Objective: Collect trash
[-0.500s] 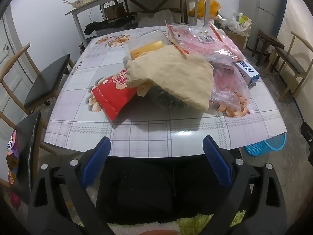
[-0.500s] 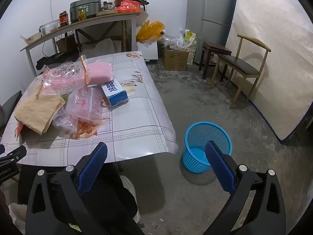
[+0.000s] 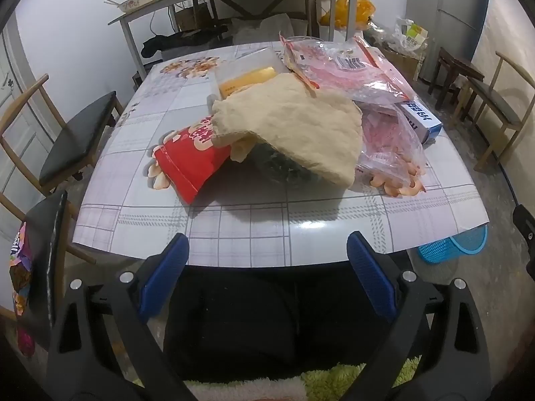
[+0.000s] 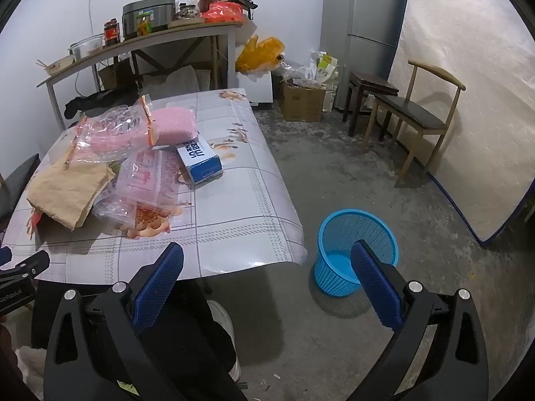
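Right now your left gripper (image 3: 267, 260) is wide open w/ nothing between its blue pads; it hangs over the near edge of the tabletop (image 3: 267, 234), pointing down at it.

Going left to right in the left wrist view: a black-seat chair (image 3: 77, 140) stands at the left side of the tabletop. Then the trash pile. First a red snack bag (image 3: 190, 163), lying flat, its far end tucked under a beige cloth (image 3: 301, 127). The cloth covers a dark crumpled bag (image 3: 281, 167), only partly seen. Behind the cloth is a clear pack w/ a yellow item (image 3: 247, 77) inside. Right of the cloth are clear plastic bags w/ pink contents (image 3: 351, 73), one on top of another, and a blue-white box (image 3: 421, 117) touching them at the far right.

Your right gripper (image 4: 267, 260) is also fully open & empty, held beyond the right corner of the tabletop, pointing down toward the floor. In its view the same pile is at the left, then the box, then bare tabletop. Right of the tabletop a blue mesh basket (image 4: 337, 230) stands on the floor, upright, near the corner but apart from it; the right pad partly covers its rim. It looks empty inside. Further right, a wooden chair (image 4: 418, 117) stands by the wall.
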